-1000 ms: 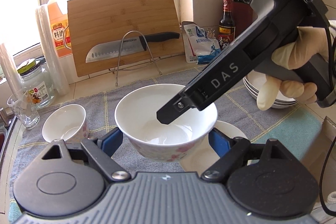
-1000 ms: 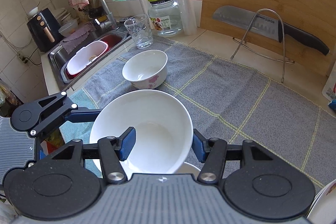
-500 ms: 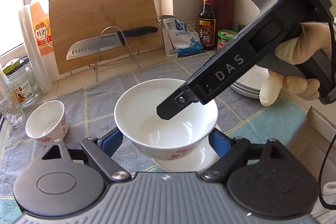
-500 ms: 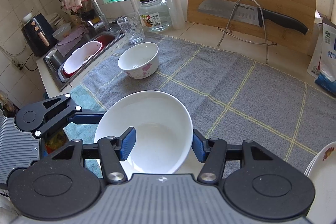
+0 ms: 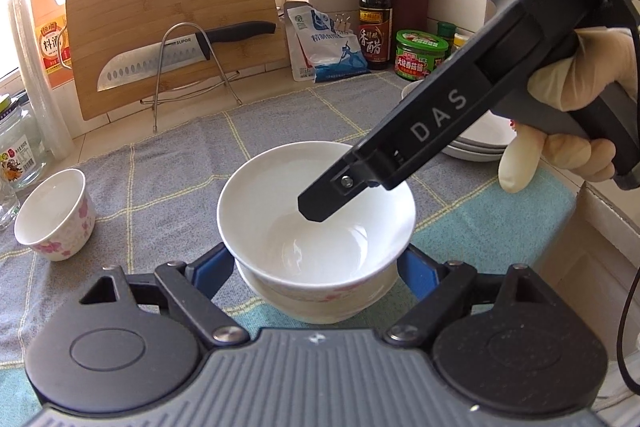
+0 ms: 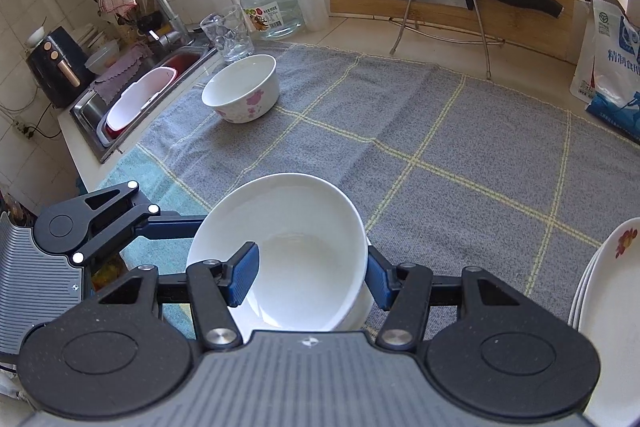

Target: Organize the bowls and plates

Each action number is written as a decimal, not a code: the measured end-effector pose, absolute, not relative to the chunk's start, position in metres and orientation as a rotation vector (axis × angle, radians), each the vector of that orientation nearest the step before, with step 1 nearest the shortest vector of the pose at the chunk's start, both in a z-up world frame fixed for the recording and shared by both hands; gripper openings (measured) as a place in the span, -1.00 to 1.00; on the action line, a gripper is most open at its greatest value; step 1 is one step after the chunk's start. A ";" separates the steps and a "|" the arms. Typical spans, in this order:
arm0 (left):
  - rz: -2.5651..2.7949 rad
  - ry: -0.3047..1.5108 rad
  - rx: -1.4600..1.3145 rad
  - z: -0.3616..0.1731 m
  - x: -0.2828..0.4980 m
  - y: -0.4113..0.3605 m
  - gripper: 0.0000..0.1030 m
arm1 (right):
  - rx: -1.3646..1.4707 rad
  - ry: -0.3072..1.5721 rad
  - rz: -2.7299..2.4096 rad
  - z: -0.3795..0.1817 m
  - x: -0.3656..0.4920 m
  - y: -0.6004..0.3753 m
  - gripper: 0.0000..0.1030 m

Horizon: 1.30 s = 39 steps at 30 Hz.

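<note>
A large white bowl (image 5: 316, 223) with pink flowers sits nested in a second bowl (image 5: 320, 303) on the towel. My left gripper (image 5: 316, 267) is open, its blue pads on either side of the bowl. My right gripper (image 6: 308, 275) has one finger inside the bowl (image 6: 288, 251) and one outside its rim; whether it grips is unclear. The right gripper's finger shows over the bowl in the left wrist view (image 5: 340, 187). A smaller flowered bowl (image 5: 54, 215) stands far left, also seen in the right wrist view (image 6: 242, 87). A stack of white plates (image 5: 484, 139) lies at the right (image 6: 604, 287).
A grey checked towel (image 6: 440, 147) covers the counter. A cutting board (image 5: 176, 27) and knife on a wire stand (image 5: 188, 55) are at the back. Bottles, jars and a salt bag (image 5: 328, 47) line the wall. A glass (image 6: 226, 35) and sink (image 6: 132, 99) are at the left.
Both grippers moved right along the counter with the large bowl and lowered it into a second bowl on the towel.
</note>
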<state>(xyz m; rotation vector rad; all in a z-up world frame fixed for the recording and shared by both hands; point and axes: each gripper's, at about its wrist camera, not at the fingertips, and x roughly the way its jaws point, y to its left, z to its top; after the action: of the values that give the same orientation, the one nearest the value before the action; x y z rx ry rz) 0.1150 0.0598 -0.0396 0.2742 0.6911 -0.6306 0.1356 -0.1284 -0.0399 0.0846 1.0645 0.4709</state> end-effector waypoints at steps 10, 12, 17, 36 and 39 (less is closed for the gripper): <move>-0.634 0.707 0.265 -0.045 0.116 0.059 0.71 | 0.076 1.076 0.472 -0.043 0.137 -0.128 0.21; -0.636 0.709 0.264 -0.045 0.117 0.059 0.71 | 0.076 1.080 0.470 -0.044 0.138 -0.128 0.21; -0.637 0.715 0.261 -0.046 0.119 0.059 0.71 | 0.076 1.084 0.472 -0.046 0.138 -0.127 0.21; -0.652 0.688 0.255 -0.039 0.113 0.063 0.83 | 0.065 1.037 0.456 -0.040 0.140 -0.127 0.78; -0.651 0.675 0.238 -0.034 0.112 0.069 0.83 | 0.045 1.027 0.462 -0.037 0.140 -0.124 0.84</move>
<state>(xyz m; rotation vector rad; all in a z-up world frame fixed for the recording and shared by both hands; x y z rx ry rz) 0.1117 0.0692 -0.0341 0.2380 0.6754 -0.6514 0.1402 -0.1238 -0.0365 0.0453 1.0266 0.4625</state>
